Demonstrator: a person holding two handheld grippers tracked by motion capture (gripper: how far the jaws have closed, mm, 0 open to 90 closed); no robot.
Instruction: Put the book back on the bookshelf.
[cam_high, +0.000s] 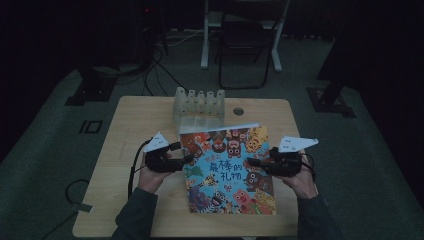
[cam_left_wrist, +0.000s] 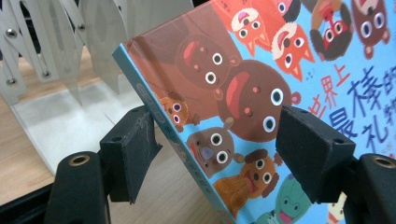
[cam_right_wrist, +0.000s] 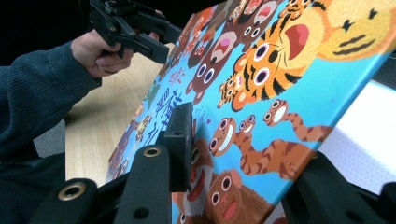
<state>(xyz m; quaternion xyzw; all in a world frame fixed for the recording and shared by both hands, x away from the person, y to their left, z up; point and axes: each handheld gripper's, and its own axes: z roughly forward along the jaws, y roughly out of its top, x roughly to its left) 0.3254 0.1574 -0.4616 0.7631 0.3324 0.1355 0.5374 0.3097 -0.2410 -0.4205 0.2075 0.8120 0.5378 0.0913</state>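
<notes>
A large hardback picture book with a bright blue cover crowded with cartoon animals (cam_high: 227, 170) sits in the middle of the pale wooden table (cam_high: 135, 125), and both grippers are on it at once. The left gripper (cam_high: 186, 159) comes in at the book's left edge, its black jaws standing one on either side of the spine edge; in the left gripper view the book (cam_left_wrist: 243, 107) is tilted, that edge raised off the wood, with one pad just at the spine and the other resting on the cover beside a brown bear face, so the jaws straddle the edge, though whether they truly pinch it cannot be told. Over on the other side, the right gripper (cam_high: 253, 163) meets the book's right edge; in the right gripper view one jaw lies flat against the cover (cam_right_wrist: 261, 116) near a striped tiger and the other sits beneath the cover's edge, white pages showing below, so it grasps the cover. That same view catches the left hand (cam_right_wrist: 100, 53) in a dark sleeve, holding its gripper at the far edge. Behind the book, near the table's far side, stands a translucent white folding rack with upright dividers (cam_high: 198, 102), its base just touching the book's top edge in the high view
</notes>
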